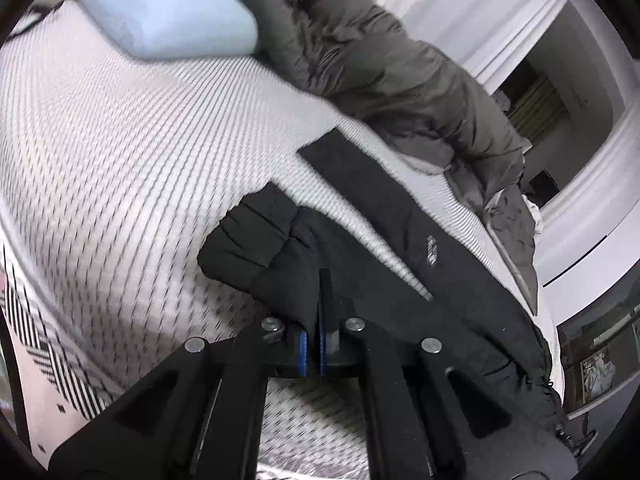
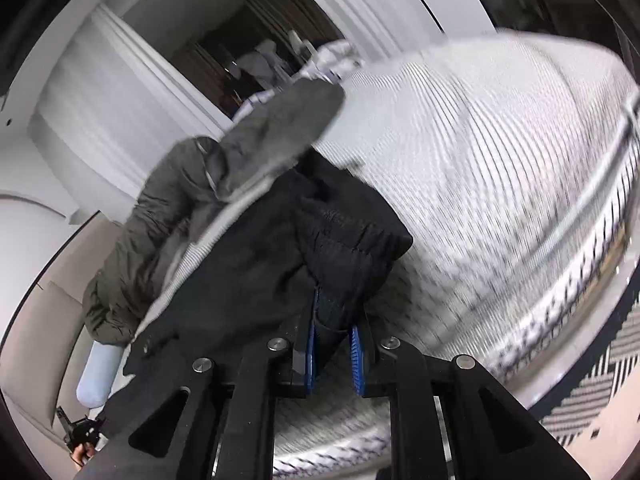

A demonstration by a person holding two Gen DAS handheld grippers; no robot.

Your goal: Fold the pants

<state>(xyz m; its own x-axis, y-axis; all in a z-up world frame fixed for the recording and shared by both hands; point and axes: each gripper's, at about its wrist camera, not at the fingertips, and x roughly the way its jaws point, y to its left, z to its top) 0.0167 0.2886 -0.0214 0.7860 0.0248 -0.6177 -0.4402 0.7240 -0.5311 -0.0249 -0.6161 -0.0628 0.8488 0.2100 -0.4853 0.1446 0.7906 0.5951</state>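
Observation:
Black pants [image 1: 400, 240] lie stretched across a white ribbed mattress [image 1: 120, 160], with one leg's hem [image 1: 328, 148] flat toward the far side. My left gripper [image 1: 322, 300] is shut on a bunched fold of the pants [image 1: 248, 236], which it holds a little above the mattress. In the right wrist view the same pants [image 2: 248, 272] hang over my right gripper [image 2: 334, 320]. Its blue pads [image 2: 311, 356] pinch a thick fold of black cloth, which hides the tips.
A light blue pillow [image 1: 168, 12] and a rumpled grey duvet [image 1: 380, 60] lie along the mattress's far side. White wall panelling and a dark doorway [image 1: 536, 108] stand beyond. The duvet [image 2: 168, 216] and pillow [image 2: 98, 376] show left of the pants. The mattress edge [image 2: 580, 280] curves right.

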